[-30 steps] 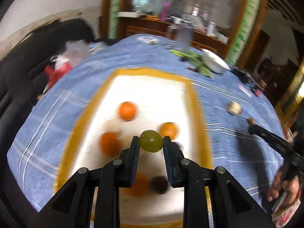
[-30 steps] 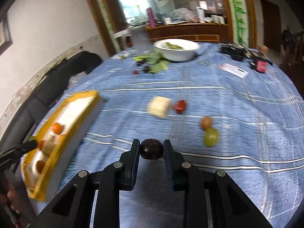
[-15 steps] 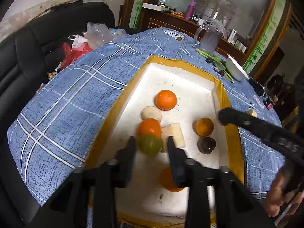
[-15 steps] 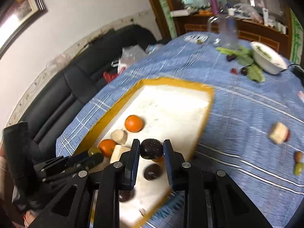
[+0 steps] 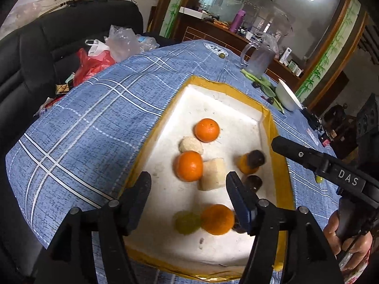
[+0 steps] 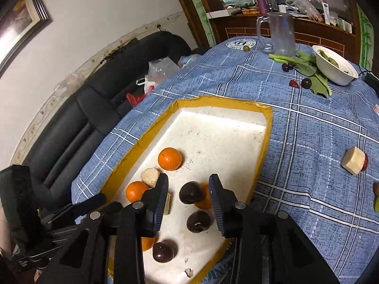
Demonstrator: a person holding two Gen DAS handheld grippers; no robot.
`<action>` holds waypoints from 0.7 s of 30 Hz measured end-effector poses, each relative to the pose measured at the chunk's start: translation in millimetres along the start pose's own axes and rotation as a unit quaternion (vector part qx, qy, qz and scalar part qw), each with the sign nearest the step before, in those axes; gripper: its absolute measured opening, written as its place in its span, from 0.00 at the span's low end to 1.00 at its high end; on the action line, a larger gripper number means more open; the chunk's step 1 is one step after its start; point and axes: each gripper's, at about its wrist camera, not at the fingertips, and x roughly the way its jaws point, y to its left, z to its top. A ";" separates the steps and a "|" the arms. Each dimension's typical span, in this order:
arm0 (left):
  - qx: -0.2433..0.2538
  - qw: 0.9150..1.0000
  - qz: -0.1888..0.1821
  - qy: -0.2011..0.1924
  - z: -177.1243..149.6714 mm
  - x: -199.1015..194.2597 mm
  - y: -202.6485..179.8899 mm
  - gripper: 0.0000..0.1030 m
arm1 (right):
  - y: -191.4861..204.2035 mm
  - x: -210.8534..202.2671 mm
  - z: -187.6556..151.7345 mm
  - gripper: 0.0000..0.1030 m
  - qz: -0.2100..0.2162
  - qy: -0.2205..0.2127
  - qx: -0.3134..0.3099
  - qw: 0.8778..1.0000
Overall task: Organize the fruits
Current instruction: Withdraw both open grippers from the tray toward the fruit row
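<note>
A white foam tray with a yellow taped rim [image 5: 268, 118] [image 6: 227, 100] lies on the blue checked tablecloth. In it are several oranges [image 5: 206, 129] [image 6: 169, 158], dark plums [image 6: 198, 221], pale cut pieces [image 5: 212, 174] and a green grape [image 5: 186, 222]. My left gripper [image 5: 188, 193] is open and empty above the tray's near part, the grape just below it. My right gripper [image 6: 188, 195] is open over the tray; a dark plum [image 6: 190, 193] [image 5: 255, 158] sits blurred between its fingers, beside an orange. The right gripper's finger [image 5: 305, 157] reaches in from the right in the left wrist view.
More fruit lies on the cloth to the right: a pale cut piece with a red fruit [image 6: 354, 160], dark plums [image 6: 306, 82], a green fruit at the edge [image 6: 376, 203]. A white bowl [image 6: 334, 65], greens, a clear jug [image 6: 281, 34] stand far back. A black sofa with bags [image 5: 99, 54] is left.
My left gripper opened and let the green grape go into the tray, then drew back. My right gripper moved over the tray and opened, releasing the dark plum.
</note>
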 end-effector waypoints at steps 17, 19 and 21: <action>0.095 0.992 0.073 -0.045 -13.4 -18.4 -55.1 0.76 | -14.0 -63.1 -52.4 0.56 -0.042 -0.068 0.003 0.997; 0.113 0.988 0.089 -0.058 -16.8 -21.6 -64.5 0.81 | -16.6 -71.0 -57.1 0.56 -0.052 -0.078 0.007 0.996; 0.128 0.984 0.100 -0.069 -19.9 -25.3 -72.3 0.82 | -18.2 -77.1 -61.9 0.60 -0.067 -0.087 0.005 0.994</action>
